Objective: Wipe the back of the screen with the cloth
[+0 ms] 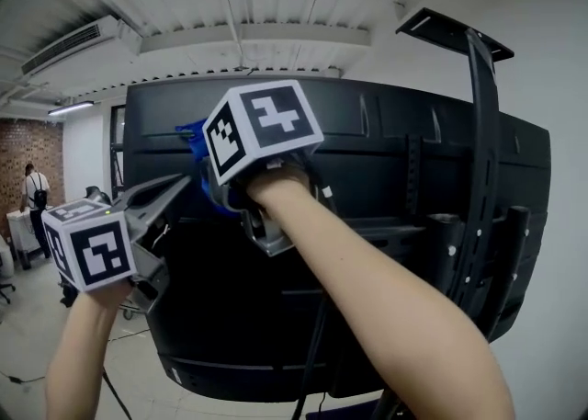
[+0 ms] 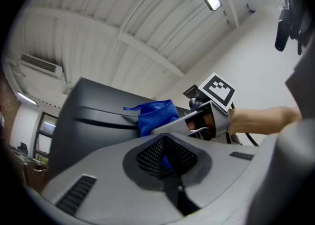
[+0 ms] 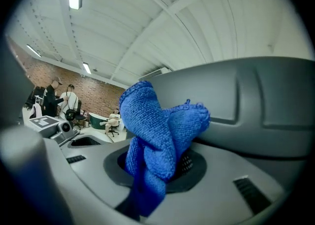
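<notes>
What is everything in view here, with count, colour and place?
screen: 1, black, back facing the camera, centre
stand: 1, black, at the screen's right
cloth: 1, blue, bunched, at the screen's upper left
air conditioner: 1, white, at the ceiling, upper left
brick wall: 1, red-brown, far left
people: at least three, far off by the brick wall
right gripper: 1, grey, shut on the cloth
left gripper: 1, grey, shut, empty, lower left near the screen's edge
arms: 2, bare, bottom
</notes>
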`<state>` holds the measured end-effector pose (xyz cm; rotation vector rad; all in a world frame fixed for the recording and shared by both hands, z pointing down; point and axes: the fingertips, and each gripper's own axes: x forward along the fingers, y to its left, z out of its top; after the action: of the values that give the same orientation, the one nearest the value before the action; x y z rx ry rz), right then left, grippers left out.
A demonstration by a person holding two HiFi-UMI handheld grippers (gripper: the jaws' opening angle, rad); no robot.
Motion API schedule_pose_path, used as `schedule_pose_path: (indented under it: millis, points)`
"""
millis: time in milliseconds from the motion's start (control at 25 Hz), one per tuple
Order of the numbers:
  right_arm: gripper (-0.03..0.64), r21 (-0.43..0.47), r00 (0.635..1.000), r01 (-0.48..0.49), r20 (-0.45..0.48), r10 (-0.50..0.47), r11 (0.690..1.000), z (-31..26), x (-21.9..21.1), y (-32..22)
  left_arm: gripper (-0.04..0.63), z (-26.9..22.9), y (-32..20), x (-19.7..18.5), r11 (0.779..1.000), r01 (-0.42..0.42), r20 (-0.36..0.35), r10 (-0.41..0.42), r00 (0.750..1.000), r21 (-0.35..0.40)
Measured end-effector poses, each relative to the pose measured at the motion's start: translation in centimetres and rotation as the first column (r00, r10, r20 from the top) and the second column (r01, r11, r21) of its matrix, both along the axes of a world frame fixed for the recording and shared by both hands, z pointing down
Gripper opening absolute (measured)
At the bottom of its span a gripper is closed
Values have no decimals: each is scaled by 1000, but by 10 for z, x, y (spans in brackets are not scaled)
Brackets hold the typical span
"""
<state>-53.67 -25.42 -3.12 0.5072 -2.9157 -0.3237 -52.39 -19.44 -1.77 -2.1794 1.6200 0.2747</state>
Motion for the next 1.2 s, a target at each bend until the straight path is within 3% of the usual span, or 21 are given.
schedule_pose_path:
  millis: [200, 440, 640, 720, 880, 1000, 1200]
  points:
    - [83, 2, 988, -154, 13, 154, 988, -5, 86, -43, 6, -4, -31, 63, 990, -143, 13, 143, 990, -13]
    - [83, -32, 951, -305, 39, 306, 952, -4, 167, -81, 6, -6, -51, 103, 982, -190, 7, 191, 982, -17]
    - [83, -14, 913, -408, 12, 408, 913, -3, 196, -93, 6, -5, -55, 113, 976, -216, 9, 216, 976, -20]
    - [83, 7, 910, -414, 0, 414, 910, -2, 196, -93, 6, -5, -54, 112, 976, -216, 6, 216, 976, -18]
    - [83, -14, 958, -277, 70, 278, 961, -13, 171, -63, 6, -4, -46, 99, 982, -189, 16, 189, 982, -10]
    - [83, -11, 982, -89, 164, 89, 996, -32, 128, -13, 6, -11, -24, 78, 995, -80, 68, 76, 995, 54]
    - [83, 48, 971, 148, 184, -154, 988, -17, 43, 57, 6, -10, 21, 26, 992, 38, 62, -46, 997, 116]
